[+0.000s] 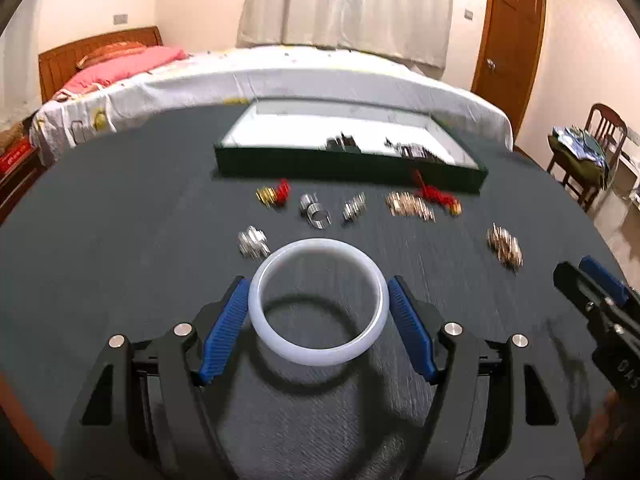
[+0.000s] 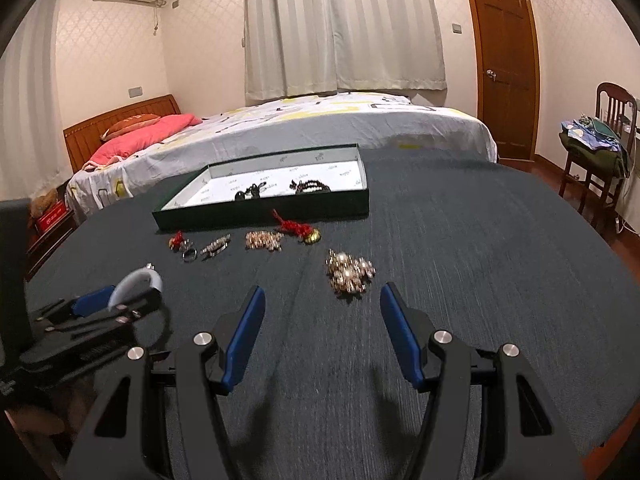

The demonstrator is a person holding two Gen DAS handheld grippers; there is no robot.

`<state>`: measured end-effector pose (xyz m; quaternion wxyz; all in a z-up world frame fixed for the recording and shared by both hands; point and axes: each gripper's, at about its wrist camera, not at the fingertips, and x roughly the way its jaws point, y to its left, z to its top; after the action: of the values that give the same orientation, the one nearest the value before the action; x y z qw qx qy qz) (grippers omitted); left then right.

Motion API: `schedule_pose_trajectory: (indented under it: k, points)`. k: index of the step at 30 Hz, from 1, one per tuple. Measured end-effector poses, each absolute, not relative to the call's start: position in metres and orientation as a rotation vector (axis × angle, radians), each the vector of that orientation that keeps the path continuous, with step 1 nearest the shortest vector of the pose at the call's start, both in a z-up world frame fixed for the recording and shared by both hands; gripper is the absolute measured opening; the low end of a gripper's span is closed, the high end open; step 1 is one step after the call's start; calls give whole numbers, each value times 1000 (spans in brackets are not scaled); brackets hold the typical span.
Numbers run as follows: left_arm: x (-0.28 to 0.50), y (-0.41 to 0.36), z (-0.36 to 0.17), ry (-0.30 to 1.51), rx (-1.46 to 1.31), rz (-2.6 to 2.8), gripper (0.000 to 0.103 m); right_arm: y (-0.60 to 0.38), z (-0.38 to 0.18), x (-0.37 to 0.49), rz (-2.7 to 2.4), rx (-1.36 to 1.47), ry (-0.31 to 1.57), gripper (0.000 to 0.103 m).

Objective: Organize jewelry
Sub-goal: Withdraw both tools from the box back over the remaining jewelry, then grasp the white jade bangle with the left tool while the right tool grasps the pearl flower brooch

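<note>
- Left gripper (image 1: 318,312) clamps the white bangle (image 1: 318,304) across its width, clear of the cloth.
- Tray (image 1: 348,166) lies straight ahead, beyond the trinkets.
- Right gripper (image 2: 322,332) hangs empty, jaws parted.

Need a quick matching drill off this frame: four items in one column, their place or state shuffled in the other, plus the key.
Items
1. translucent white bangle
2. dark green shallow tray
3. gold beaded jewelry cluster
4. red knotted cord charm with a gold bead

Places/states
A. on the cloth just ahead of the right gripper, jaws open and empty
B. holds dark bead pieces, at the far side of the table
C. clamped between the left gripper pads
D. lying right in front of the tray's near wall

Pairs: 1-C, 2-B, 3-A, 4-D
</note>
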<state>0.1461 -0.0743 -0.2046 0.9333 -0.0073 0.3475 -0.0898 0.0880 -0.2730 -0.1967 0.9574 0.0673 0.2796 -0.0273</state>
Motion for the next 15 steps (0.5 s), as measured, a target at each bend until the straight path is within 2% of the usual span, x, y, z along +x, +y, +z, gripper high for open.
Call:
schedule_pose_trajectory:
  k: [8, 15]
  points:
    - [167, -57, -174, 667, -48, -143, 69, -278, -185, 117, -80, 132, 574, 59]
    - [186, -51, -172, 685, -49, -129, 69, -285, -193, 152, -104, 129, 642, 59]
